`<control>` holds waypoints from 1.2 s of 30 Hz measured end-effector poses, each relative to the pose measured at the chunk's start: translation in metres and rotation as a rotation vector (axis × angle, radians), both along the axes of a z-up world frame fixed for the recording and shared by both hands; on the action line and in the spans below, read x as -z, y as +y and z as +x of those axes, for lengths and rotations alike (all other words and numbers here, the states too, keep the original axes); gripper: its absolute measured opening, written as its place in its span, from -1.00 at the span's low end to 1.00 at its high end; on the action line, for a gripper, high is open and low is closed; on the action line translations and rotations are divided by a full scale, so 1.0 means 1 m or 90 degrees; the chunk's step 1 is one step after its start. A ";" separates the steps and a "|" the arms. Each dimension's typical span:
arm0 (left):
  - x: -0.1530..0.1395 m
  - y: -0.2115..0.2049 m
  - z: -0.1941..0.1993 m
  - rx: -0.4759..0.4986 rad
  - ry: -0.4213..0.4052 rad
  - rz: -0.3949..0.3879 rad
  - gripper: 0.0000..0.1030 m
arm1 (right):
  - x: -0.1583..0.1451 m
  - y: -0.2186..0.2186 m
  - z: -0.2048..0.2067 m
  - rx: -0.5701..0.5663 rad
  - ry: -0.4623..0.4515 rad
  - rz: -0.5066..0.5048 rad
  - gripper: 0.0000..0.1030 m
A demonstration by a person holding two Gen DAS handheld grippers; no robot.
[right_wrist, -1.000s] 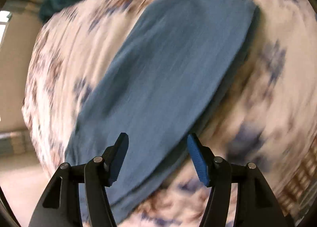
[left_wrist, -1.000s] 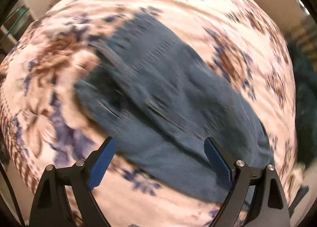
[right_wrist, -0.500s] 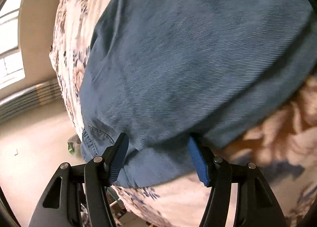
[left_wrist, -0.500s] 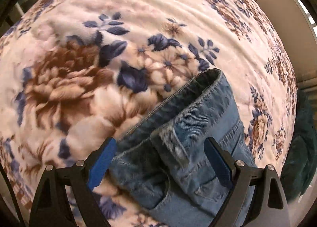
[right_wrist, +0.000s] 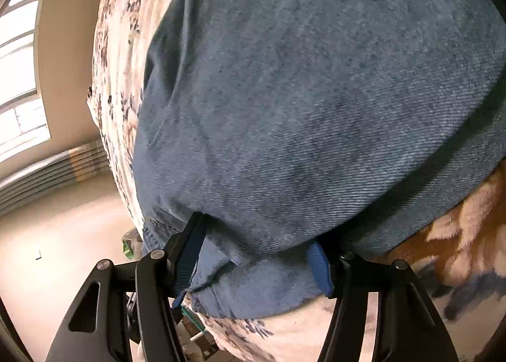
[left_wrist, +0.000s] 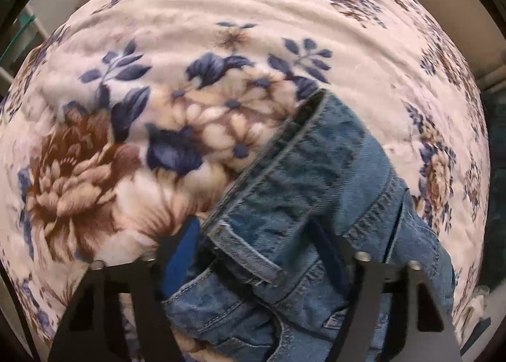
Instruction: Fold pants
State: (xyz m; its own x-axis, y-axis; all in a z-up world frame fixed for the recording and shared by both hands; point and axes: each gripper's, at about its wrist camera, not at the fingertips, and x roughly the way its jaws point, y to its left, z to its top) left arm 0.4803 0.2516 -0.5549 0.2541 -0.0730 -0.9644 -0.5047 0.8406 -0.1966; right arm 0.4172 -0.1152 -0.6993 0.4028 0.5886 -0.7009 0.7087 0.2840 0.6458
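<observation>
We see the jeans lying on the floral blanket. Our left tongs stand apart around the waistband with its belt loop. Only the right view shows plain folded denim between our right tongs, also apart, plus a window far left.

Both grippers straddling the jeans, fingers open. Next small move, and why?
Probably close both. The left gripper is open with the jeans waistband between its fingers; the right gripper is open around a folded denim edge. Neither pinches cloth yet, so nothing can lift off the floral blanket.
</observation>
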 end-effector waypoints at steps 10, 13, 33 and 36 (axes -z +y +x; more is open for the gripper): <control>-0.001 -0.001 0.006 0.042 -0.024 0.024 -0.10 | 0.000 -0.006 0.001 0.002 0.005 -0.046 -0.05; -0.002 -0.002 0.005 0.058 -0.036 0.033 -0.25 | 0.000 -0.003 0.004 -0.003 0.008 -0.059 -0.15; -0.055 0.017 -0.047 0.055 -0.107 -0.023 -0.74 | -0.073 -0.016 -0.020 -0.062 -0.040 -0.159 -0.91; -0.048 0.023 -0.057 0.046 -0.088 -0.022 -0.74 | -0.071 -0.022 -0.030 -0.092 -0.020 -0.172 -0.91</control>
State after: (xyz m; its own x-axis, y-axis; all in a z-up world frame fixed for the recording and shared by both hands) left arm 0.4229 0.2744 -0.5074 0.3772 -0.1287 -0.9171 -0.4091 0.8653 -0.2897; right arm 0.3874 -0.1372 -0.6279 0.3525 0.4350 -0.8285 0.6298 0.5446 0.5539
